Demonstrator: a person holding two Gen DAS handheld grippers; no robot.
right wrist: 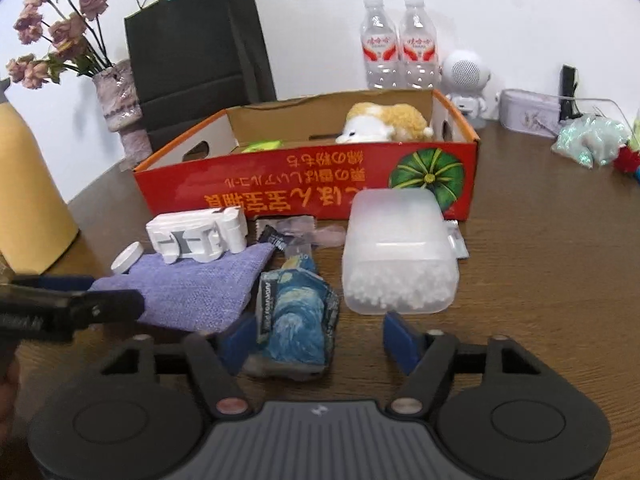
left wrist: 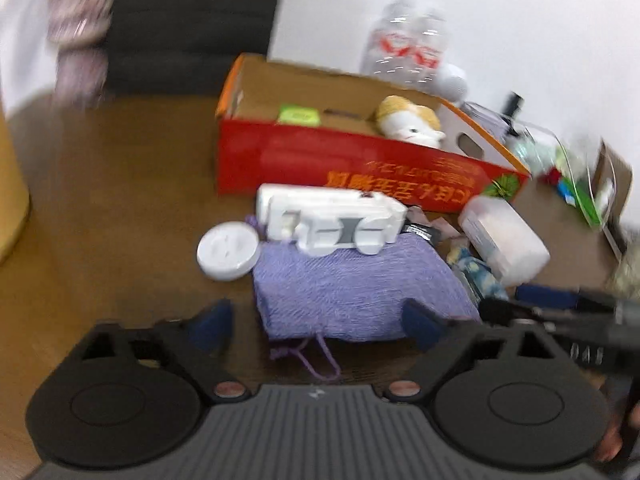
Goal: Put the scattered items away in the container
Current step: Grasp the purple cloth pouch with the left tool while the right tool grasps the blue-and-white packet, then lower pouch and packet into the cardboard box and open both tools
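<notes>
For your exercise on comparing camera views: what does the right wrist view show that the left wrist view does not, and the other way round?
Only the right wrist view shows the dried flowers in a vase, the green pumpkin picture seen whole on the box front, and the right tool open around the blue starry packet.

Only the left wrist view shows the round white lid face-on and the purple pouch's drawstring, with the left tool open.

Both show the red cardboard box holding a plush toy, the purple pouch, the white plastic gadget, the translucent tub and the water bottles.

Rough lilac knit pouch (right wrist: 196, 288) — wood-grain table (right wrist: 540, 240)
</notes>
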